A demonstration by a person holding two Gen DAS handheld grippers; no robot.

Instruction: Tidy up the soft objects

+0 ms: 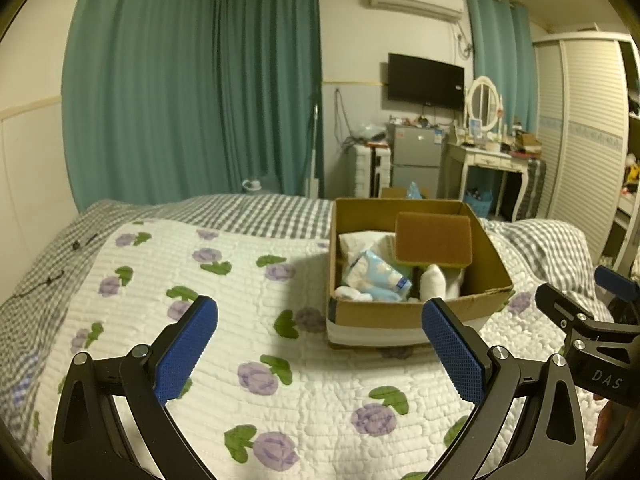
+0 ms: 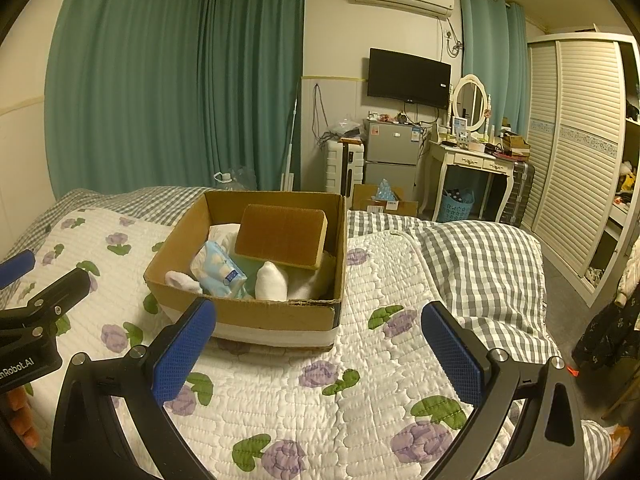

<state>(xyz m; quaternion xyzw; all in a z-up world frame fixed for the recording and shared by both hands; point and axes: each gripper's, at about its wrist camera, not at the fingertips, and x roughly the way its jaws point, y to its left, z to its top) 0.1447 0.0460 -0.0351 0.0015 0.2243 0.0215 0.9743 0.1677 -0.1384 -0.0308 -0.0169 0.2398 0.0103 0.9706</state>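
Note:
An open cardboard box (image 1: 404, 314) (image 2: 276, 316) sits on the quilted bed. Inside lie a brown-and-yellow sponge (image 1: 434, 240) (image 2: 282, 236), a blue tissue pack (image 1: 378, 276) (image 2: 220, 272), a rolled white sock (image 1: 434, 282) (image 2: 272, 282) and white cloth. My left gripper (image 1: 320, 332) is open and empty, above the quilt in front and left of the box. My right gripper (image 2: 318, 336) is open and empty, just in front and right of the box. Each gripper shows at the edge of the other's view.
The floral white quilt (image 1: 248, 304) lies over a grey checked blanket (image 2: 480, 248). Beyond the bed stand green curtains, a small fridge (image 2: 390, 156), a dressing table (image 2: 472, 160) and a louvred wardrobe (image 2: 576, 140) at the right.

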